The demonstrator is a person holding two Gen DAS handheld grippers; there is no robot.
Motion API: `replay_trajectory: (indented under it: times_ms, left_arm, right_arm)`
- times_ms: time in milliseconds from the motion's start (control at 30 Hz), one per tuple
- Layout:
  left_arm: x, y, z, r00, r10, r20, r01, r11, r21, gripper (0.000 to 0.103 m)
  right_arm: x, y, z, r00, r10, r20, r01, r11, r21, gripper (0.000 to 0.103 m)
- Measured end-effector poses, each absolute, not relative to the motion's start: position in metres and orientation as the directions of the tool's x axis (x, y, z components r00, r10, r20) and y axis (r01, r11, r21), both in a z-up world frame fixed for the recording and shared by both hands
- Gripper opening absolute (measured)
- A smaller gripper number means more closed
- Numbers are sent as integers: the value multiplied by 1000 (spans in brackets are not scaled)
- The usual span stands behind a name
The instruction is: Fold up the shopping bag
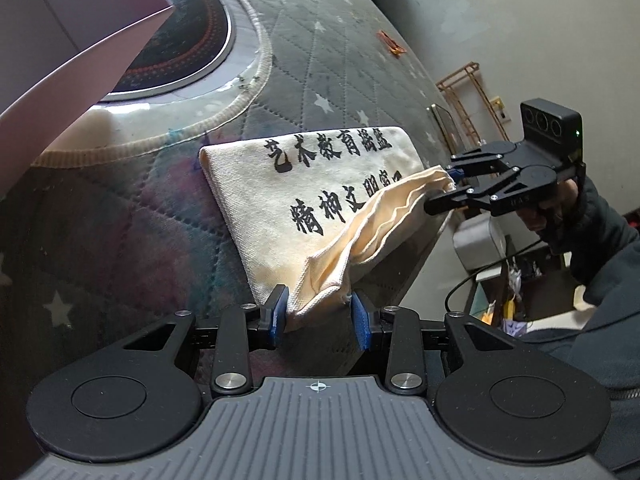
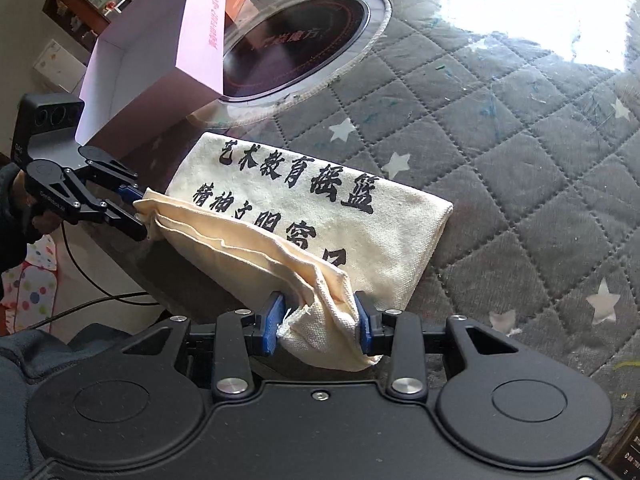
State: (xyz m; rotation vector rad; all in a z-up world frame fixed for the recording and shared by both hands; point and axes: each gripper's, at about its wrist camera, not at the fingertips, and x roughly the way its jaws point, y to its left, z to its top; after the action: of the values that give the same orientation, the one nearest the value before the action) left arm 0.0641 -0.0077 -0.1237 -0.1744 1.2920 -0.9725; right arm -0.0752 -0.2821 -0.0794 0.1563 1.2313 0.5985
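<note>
A cream canvas shopping bag (image 1: pixel 320 184) with black printed characters lies folded on the quilted grey table cover, near the table's front edge. Its near long edge is lifted into a bunched ridge of several layers. My left gripper (image 1: pixel 319 316) is shut on one corner of that ridge, its blue pads pressing the cloth. My right gripper (image 2: pixel 318 322) is shut on the other corner. Each gripper shows in the other's view, the right gripper (image 1: pixel 442 190) and the left gripper (image 2: pixel 134 210), pinching the raised edge of the bag (image 2: pixel 360 232).
A pink-white box (image 2: pixel 160 48) stands behind the bag beside a round black cooktop (image 2: pixel 296 40) set in the table. The quilted cover (image 2: pixel 520 152) with white stars stretches to the right. A small orange item (image 1: pixel 392 44) lies far back. Floor clutter and a cable lie beyond the table edge.
</note>
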Motion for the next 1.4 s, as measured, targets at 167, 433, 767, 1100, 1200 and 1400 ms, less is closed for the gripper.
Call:
replay_trajectory:
  times_ms: [167,433,767,1100,1200,1400]
  left_arm:
    - [68,-7,-126,-51,-685,-727,460,630,-626,36]
    - [72,-7,-128,-44,-676,-735,392,666,-635,35]
    - [67,-16,-121,2,-630,-777,362,725,-587,35]
    - [71,-16,-124,-16,-637,-771,336,723,-604,35]
    - [71,-17,-124,-18,-632,-774,325,729,-602,35]
    - [71,-18,-123,-15,-621,-784,305,743,-595,35]
  right_arm:
    - [-67,-285,-82,170,513,-841,-292,842,454,38]
    - [-65,-284,-81,158,506,-848,-258,850,459,38]
    - [-69,-274,-76,173,452,-875,-300,870,390,38]
    - [-79,-254,-64,256,331,-908,-373,901,223,44]
    - [-83,-250,-56,302,307,-902,-396,902,174,44]
    - [-99,-235,-41,403,287,-869,-477,876,68,44]
